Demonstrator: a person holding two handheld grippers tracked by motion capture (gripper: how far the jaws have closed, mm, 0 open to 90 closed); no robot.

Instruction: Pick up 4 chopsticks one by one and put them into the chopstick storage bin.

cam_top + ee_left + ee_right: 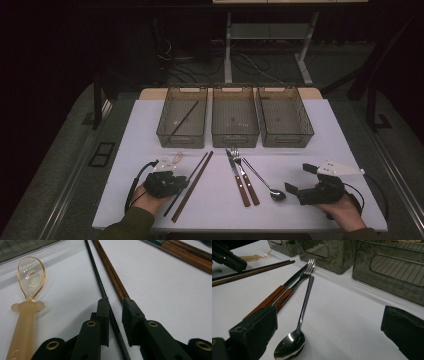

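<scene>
Left gripper (115, 312) jaws narrowed around the thin black chopstick (100, 282), a small gap showing, grip not confirmed. The chopstick lies on the white table (162, 297) just left of the brown wooden chopstick (110, 271). Right gripper (329, 327) gapes wide, empty, right of the steel spoon (298, 322).

You are not looking at anything readable here — no label, brand, number or sign is standing out clearly. The translucent orange spoon (26, 315), lying at about nine o'clock from the left gripper's jaws, is showing faint raised marks near its handle's lower end — too blurred for you to make out.
</scene>
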